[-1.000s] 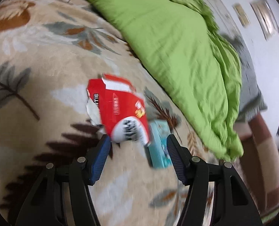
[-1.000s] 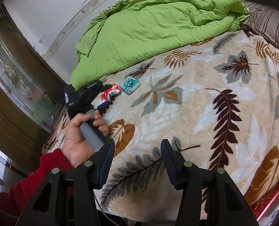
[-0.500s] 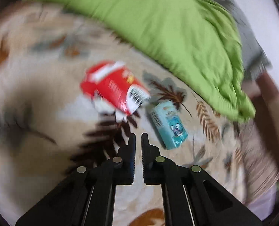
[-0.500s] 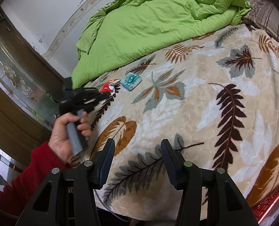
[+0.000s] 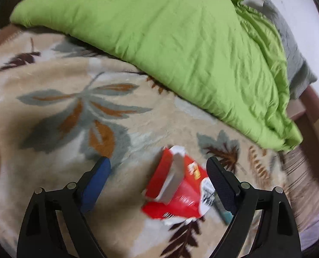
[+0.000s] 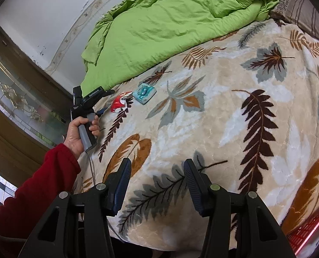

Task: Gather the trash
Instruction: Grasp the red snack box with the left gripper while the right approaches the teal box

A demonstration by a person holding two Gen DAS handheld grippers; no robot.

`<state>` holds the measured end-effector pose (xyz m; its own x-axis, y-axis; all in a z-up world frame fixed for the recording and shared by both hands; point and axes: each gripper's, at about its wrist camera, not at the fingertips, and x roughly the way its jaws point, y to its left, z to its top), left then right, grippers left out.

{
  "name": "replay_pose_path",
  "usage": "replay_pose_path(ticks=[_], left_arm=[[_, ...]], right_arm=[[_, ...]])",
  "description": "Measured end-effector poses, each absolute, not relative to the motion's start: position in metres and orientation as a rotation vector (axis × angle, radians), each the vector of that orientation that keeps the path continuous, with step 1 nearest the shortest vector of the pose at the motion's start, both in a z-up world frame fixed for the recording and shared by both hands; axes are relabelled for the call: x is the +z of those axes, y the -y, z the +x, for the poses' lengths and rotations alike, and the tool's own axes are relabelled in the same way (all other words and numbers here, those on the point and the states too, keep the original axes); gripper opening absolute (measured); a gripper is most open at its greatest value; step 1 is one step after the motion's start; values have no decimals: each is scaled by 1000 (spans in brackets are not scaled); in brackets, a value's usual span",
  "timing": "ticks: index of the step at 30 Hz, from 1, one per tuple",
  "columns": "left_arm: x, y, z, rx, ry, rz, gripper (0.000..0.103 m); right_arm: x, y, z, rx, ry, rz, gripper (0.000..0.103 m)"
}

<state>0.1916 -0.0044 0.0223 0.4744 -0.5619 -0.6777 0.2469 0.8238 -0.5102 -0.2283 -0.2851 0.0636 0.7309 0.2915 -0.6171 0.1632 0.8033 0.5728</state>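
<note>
Red carton: a torn, flattened red carton lies on the leaf-patterned blanket, blurred in the left wrist view, with a pale flap sticking up from its middle.
Left gripper: the left gripper has its jaws spread wide, having just been opening; the carton sits between them, closer to the right-hand finger, and neither pad presses on it.
Teal packet: a teal packet rests just beside the red carton in the right wrist view; from the left wrist view only a teal sliver peeks out behind the right-hand finger.
Left hand: a hand in a red sleeve grips the grey handle of the left gripper at the blanket's edge, fingers pointing at the carton.
Right gripper: the right gripper hangs over the near part of the blanket, jaws parted and nothing between them, well apart from both pieces of trash.
Green duvet: a rumpled green duvet is heaped across the far side of the bed, its edge near the carton.
Red basket: a red basket shows at the lower right corner of the right wrist view, below the blanket's edge.
</note>
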Motion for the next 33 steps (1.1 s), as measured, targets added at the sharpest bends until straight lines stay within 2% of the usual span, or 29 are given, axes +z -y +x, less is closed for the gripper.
replay_pose_path(ticks=[1,3,5,7,20,21,22,23,31,33], left_arm=[[21,7,193,-549,-969,-387,85],[22,13,191,-585,-981,-384,68],[22,19,185,-637,-1003,-378,38],[21,25,178,-681,-1030,-381,29],[23,82,139,-820,-1058,-370,29],[24,85,137,-785,-1035,-341,23],[23,87,136,-765,-1031,-329,8],[23,87,135,-740,-1033,-325,4],[65,46,84,-573,-866,-274,4],[79,37,60,-517,-813,-223,4]], right_arm=[[64,285,-228,76,-762,649,55],[63,287,-228,74,-762,650,55],[63,288,-227,75,-763,656,55],[62,289,-227,78,-764,667,55],[63,289,-229,73,-755,665,55],[63,289,-229,72,-753,662,55],[63,289,-229,71,-752,662,55],[63,288,-229,70,-750,663,55],[61,280,-196,114,-808,613,55],[62,277,-177,113,-819,576,63]])
